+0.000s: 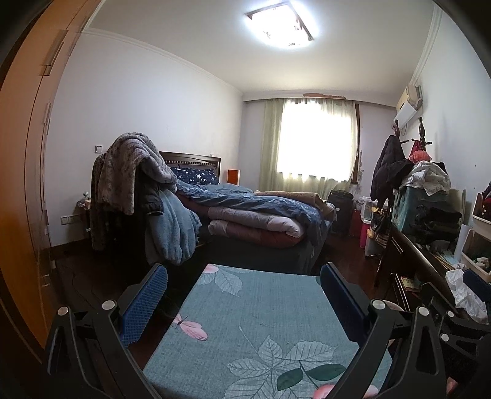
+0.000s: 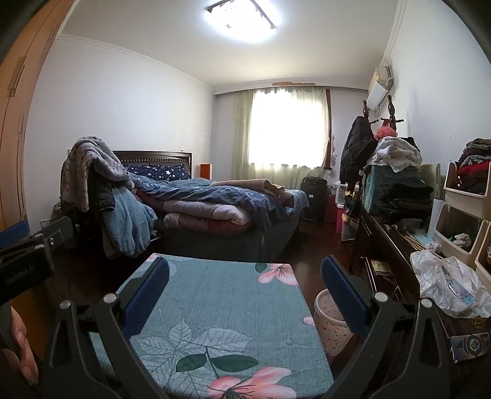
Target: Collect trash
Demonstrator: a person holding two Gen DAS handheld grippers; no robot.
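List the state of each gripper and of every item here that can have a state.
left gripper: open, holding nothing
right gripper: open, holding nothing
plastic bag: crumpled, lying on the dark cabinet top
small bin: upright on the floor beside the floral cloth surface
ceiling light: on
curtains: drawn across the window
bed: unmade, quilts heaped

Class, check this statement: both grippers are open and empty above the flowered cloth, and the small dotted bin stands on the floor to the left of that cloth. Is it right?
One detail is wrong. The dotted bin stands to the right of the flowered cloth, as the right wrist view shows. The left gripper and right gripper are indeed open and empty above the cloth.
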